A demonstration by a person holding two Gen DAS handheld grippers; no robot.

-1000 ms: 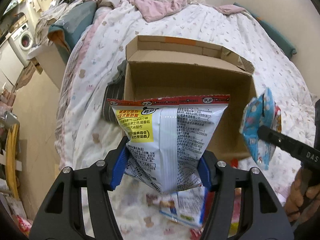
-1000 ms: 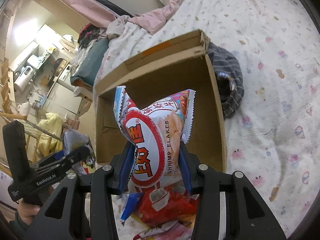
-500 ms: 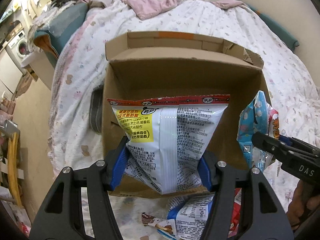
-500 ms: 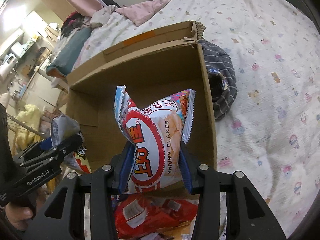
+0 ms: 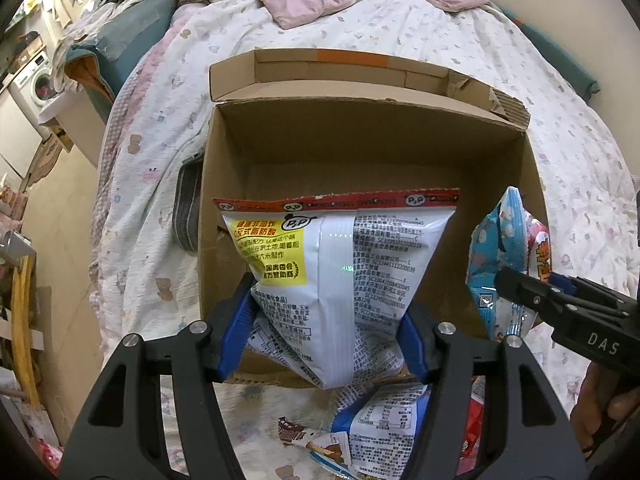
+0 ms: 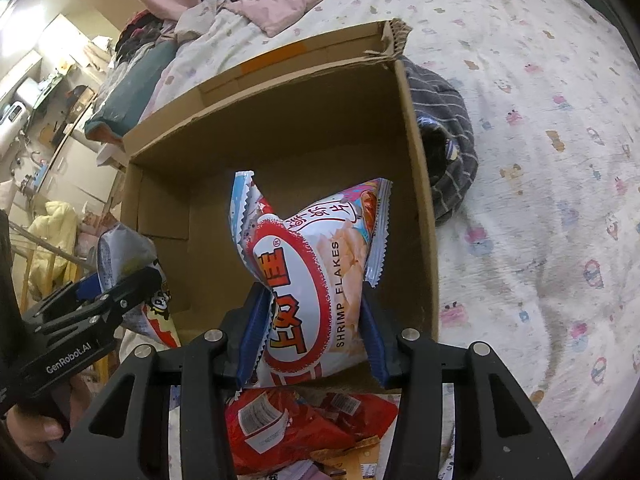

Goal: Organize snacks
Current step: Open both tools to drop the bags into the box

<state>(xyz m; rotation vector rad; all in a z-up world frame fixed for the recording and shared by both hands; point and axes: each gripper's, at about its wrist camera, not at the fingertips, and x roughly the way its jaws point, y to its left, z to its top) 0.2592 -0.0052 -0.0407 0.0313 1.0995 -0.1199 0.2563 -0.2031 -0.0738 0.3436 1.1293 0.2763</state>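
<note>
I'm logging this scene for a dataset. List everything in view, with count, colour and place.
Open cardboard box: 1, brown, on the bed, nothing visible inside.
White snack bag with red top strip and yellow panel: 1, held over the box's left side.
Shrimp flakes bag: 1, white, red and blue, held over the box's right side.
Loose snack packets: several, mostly red and blue-white, on the bed in front of the box.
Striped garment: 1, dark grey, beside the box.
Patterned quilt: 1, white, covering the bed.
Pink blanket: 1, at the bed's far end.
Washing machine: 1, white, far left.
Left gripper: black, blue pads, clamping the white bag.
Right gripper: same, clamping the shrimp flakes.
</note>
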